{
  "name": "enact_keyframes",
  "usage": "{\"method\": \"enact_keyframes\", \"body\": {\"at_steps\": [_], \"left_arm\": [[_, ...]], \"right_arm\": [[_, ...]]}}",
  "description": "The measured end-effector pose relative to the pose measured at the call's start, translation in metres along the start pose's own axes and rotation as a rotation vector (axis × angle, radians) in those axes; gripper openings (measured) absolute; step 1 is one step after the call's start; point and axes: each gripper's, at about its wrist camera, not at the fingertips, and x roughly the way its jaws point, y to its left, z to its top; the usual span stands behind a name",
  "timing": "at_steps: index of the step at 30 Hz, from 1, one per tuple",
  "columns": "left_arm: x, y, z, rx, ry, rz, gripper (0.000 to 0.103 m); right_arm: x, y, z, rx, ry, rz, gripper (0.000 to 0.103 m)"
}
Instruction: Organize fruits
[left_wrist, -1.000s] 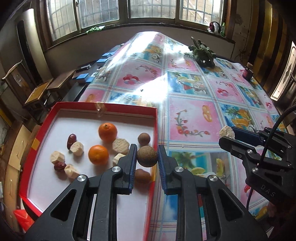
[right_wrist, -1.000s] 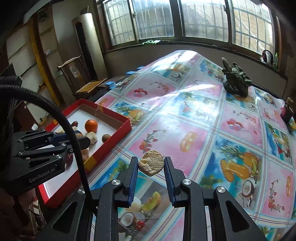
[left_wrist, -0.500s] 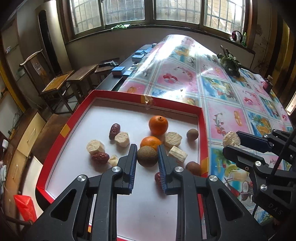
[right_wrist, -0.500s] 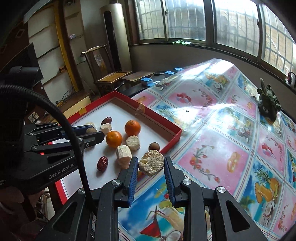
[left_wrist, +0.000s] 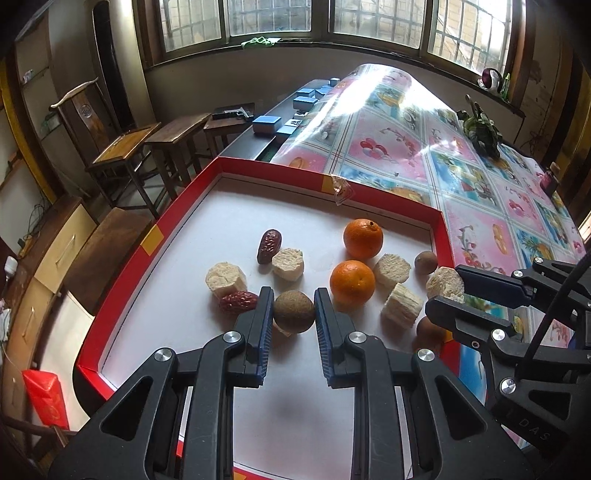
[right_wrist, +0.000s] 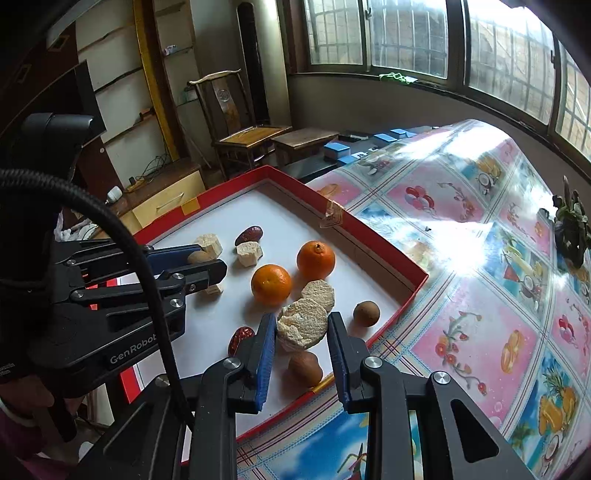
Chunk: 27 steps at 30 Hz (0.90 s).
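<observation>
The left gripper (left_wrist: 294, 312) had its jaws clenched on a round brown fruit (left_wrist: 294, 311), up above the white floor of the red tray (left_wrist: 439, 236). Just left of those jaws lay a red date (left_wrist: 238, 302) and a pale chunk (left_wrist: 226, 279). Further ahead on the left were a second date (left_wrist: 269, 246) and another pale chunk (left_wrist: 288, 263). Just right of the jaws sat an orange (left_wrist: 352, 282), with a second orange (left_wrist: 363, 238) beyond it. More pale chunks (left_wrist: 402, 305) and a small brown fruit (left_wrist: 425, 262) lay further right, near the tray's right wall.

The right gripper (right_wrist: 302, 328) had its jaws clenched on a rough pale chunk (right_wrist: 302, 328), held over the tray's near right corner. Under those jaws lay a brown fruit (right_wrist: 305, 368), a date (right_wrist: 239, 339) sat to their left, and a round brown fruit (right_wrist: 366, 313) sat to their right by the wall. The two oranges were close ahead of them.

The tray sat on a worktop (right_wrist: 480, 295) covered with a shiny cloth with fruit pictures. A wooden chair (right_wrist: 236, 122) stood beyond the tray.
</observation>
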Motion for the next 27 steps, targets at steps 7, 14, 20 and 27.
{"method": "enact_keyframes", "body": {"at_steps": [7, 14, 20, 27], "left_arm": [[0.005, 0.009, -0.004, -0.021, 0.015, -0.003, 0.021], [0.010, 0.012, -0.004, -0.042, 0.019, 0.015, 0.022], [0.012, 0.012, -0.006, -0.050, 0.014, 0.048, 0.051], [0.002, 0.010, -0.009, -0.059, -0.025, 0.056, 0.062]], "right_arm": [[0.022, 0.003, 0.013, -0.007, 0.022, 0.023, 0.027], [0.044, 0.005, 0.018, -0.024, 0.056, 0.033, 0.027], [0.045, 0.007, 0.015, -0.035, 0.053, 0.045, 0.030], [0.023, 0.002, 0.006, -0.009, 0.022, 0.030, 0.032]]}}
